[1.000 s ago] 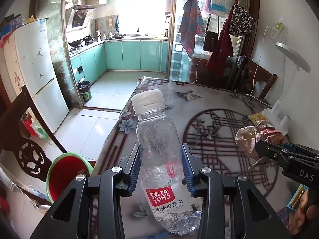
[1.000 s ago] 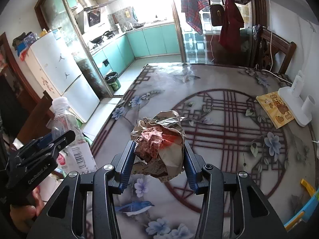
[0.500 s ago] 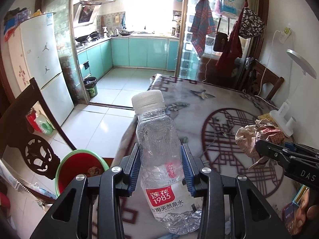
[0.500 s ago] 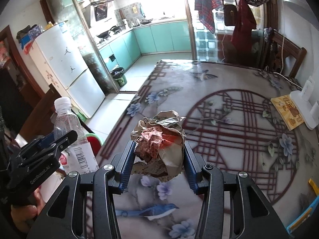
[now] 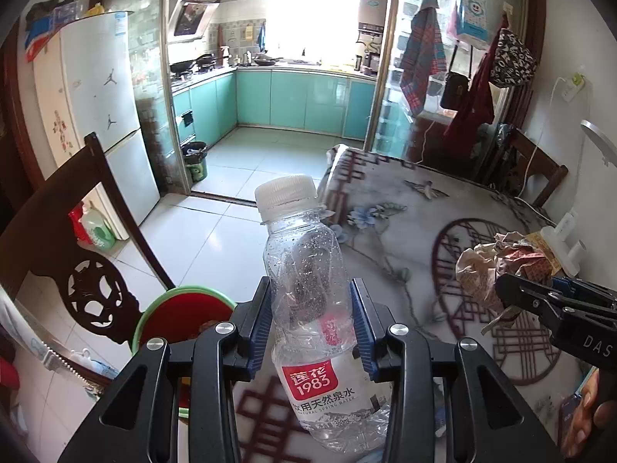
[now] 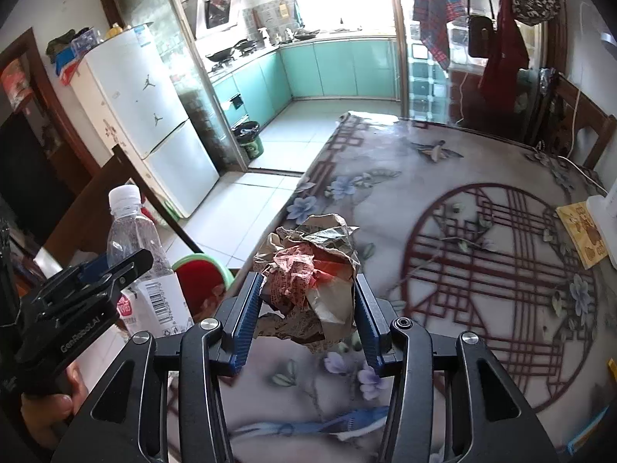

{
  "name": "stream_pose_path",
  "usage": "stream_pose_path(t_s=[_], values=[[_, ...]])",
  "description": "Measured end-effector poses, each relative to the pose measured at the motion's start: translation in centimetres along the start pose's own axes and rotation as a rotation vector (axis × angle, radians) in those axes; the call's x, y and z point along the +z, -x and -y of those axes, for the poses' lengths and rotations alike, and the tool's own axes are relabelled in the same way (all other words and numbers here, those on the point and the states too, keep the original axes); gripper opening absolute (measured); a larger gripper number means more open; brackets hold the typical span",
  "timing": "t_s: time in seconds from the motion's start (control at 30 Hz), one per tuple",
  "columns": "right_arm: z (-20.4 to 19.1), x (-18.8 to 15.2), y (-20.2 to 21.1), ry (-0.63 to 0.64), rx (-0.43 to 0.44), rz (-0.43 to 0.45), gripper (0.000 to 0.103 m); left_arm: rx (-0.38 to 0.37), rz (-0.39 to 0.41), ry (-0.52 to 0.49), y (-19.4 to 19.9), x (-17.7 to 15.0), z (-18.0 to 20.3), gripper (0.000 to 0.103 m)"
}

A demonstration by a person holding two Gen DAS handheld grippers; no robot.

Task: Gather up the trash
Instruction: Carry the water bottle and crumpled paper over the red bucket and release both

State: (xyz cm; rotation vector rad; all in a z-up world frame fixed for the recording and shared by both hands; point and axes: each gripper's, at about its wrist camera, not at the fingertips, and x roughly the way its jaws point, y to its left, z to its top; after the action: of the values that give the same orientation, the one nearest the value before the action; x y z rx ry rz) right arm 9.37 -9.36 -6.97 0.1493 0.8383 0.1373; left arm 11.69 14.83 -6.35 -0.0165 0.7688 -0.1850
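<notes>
My left gripper (image 5: pixel 310 320) is shut on a clear empty water bottle (image 5: pixel 308 297) with a white cap and a red label, held upright above the table's left edge. My right gripper (image 6: pixel 306 318) is shut on a crumpled wad of brown and red paper (image 6: pixel 308 270), held over the table near that same edge. Each gripper shows in the other's view: the paper wad (image 5: pixel 497 266) at the right, the bottle (image 6: pixel 142 254) at the left. A red bin with a green rim (image 5: pixel 181 316) stands on the floor below the left gripper, also seen as the bin (image 6: pixel 200 274) beside the table.
The table (image 6: pixel 482 254) wears a floral cloth with a dark red lattice circle. A dark wooden chair (image 5: pixel 77 254) stands left of the bin. A yellow card (image 6: pixel 582 231) and a white lamp base (image 5: pixel 563 239) sit at the table's right. A white fridge (image 5: pixel 100 115) and a kitchen doorway lie beyond.
Both grippers have carried the bottle and the paper wad leftward toward the table's edge. The red bin has come nearer to the middle of both views. Both grips are unchanged.
</notes>
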Motion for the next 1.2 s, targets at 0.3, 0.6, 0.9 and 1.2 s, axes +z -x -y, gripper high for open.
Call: stream_pose_path(t_s=[0.3,0.6,0.9,1.2], values=[[-3.7,0.2,-1.6,0.025,0.016,-0.009,0.045,0.017,-0.012,0.026,-0.4,-0.2,-4.6,0.037],[-6.9,0.4,-3.1,0.054,0.024,-0.027,0.045,0.031,-0.030,0.056,-1.0,-0.5,-8.4,0.037],[-9.8,0.6,-5.2,0.095,0.050,-0.070,0.045,0.067,-0.080,0.116,-2.6,-1.3,-12.5,0.037],[-12.7,1.0,-8.2,0.139,0.098,-0.126,0.045,0.107,-0.150,0.161,-4.8,-2.6,-16.3,0.037]])
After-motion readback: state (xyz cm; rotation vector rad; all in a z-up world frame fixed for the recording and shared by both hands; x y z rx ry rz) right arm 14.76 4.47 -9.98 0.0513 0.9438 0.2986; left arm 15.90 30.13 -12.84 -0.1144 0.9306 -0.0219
